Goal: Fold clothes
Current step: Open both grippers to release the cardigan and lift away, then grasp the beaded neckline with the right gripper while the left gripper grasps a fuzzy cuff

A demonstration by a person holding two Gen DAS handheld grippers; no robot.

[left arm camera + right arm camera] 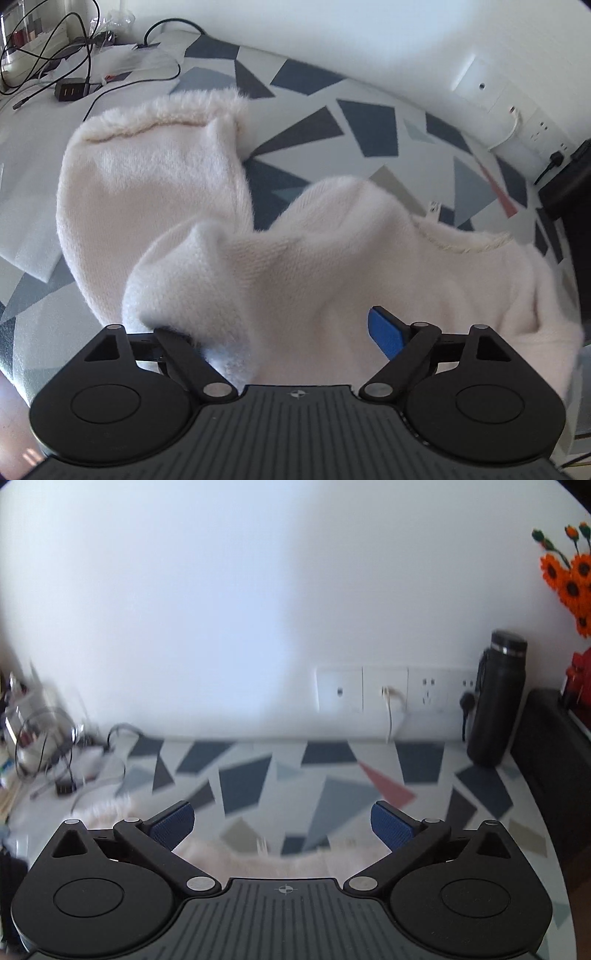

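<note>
Cream fleece garment [295, 266] lies rumpled on the patterned table [332, 122], half folded. Left hand-held gripper [295, 332] gapes wide above it, gripping nothing; right hand-held gripper [282, 825] wide too, empty, aimed wallward — apparently letting go after a fold.

Ahead of the left hand-held gripper [284, 336] lies a fluffy, matt cream fleece garment [295, 266]. The desk [332, 775] beyond looks smooth; the black bottle [495, 705] is matt with a shiny metal band.
</note>
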